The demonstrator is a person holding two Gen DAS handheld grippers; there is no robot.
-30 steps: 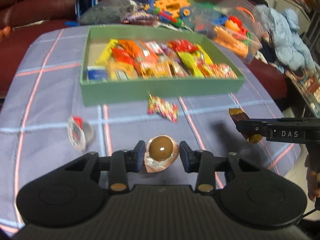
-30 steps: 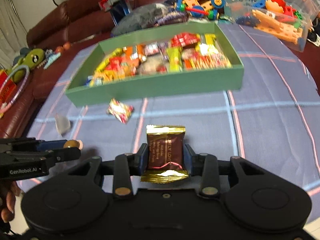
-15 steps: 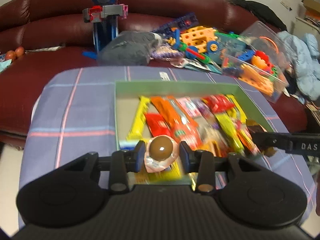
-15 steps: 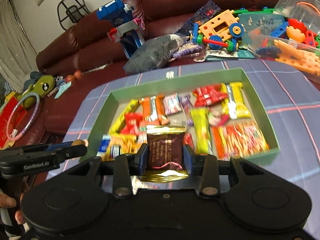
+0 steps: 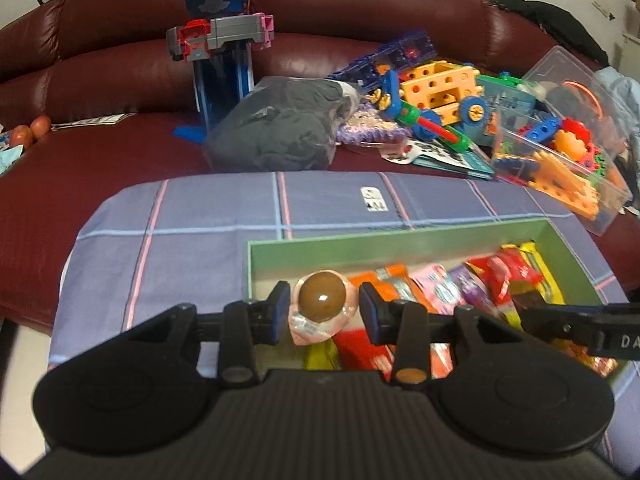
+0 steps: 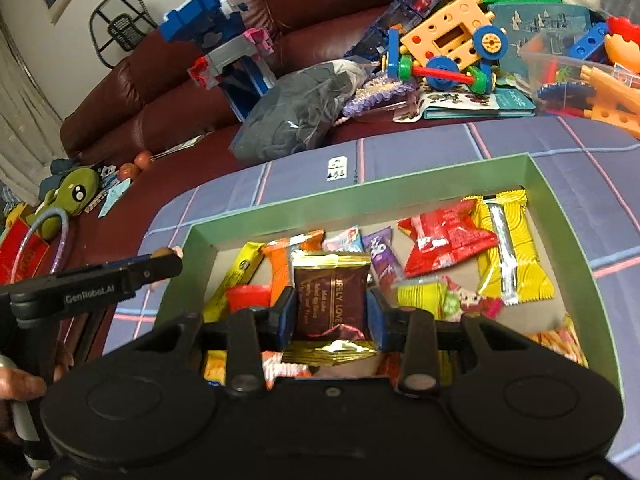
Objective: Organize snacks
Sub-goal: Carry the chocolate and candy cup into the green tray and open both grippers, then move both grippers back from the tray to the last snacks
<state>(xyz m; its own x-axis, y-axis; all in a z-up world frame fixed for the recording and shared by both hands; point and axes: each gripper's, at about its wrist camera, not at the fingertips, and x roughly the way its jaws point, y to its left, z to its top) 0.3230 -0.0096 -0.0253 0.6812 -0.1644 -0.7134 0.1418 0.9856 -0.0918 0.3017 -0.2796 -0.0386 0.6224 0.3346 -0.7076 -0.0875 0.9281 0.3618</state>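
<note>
My left gripper [image 5: 323, 308] is shut on a round brown candy in a clear pink wrapper [image 5: 322, 296], held over the far left corner of the green box [image 5: 360, 242]. My right gripper [image 6: 330, 312] is shut on a brown and gold snack packet [image 6: 330, 304], held over the middle of the green box [image 6: 556, 208]. The box holds several wrapped snacks, among them a red packet [image 6: 448, 240] and a yellow bar [image 6: 508, 248]. The left gripper also shows at the left of the right wrist view [image 6: 160, 268], and the right gripper's finger at the right of the left wrist view [image 5: 580, 324].
The box sits on a purple checked cloth [image 5: 180, 240] over a table. Behind it a dark red sofa [image 5: 120, 72] carries a blue toy tower [image 5: 220, 40], a grey bag [image 5: 280, 128], an orange toy vehicle [image 5: 436, 92] and a clear bin of toys [image 5: 560, 152].
Both grippers have moved forward from the table's front to above the green box, each still holding its snack. The loose snacks on the cloth have dropped out of view.
</note>
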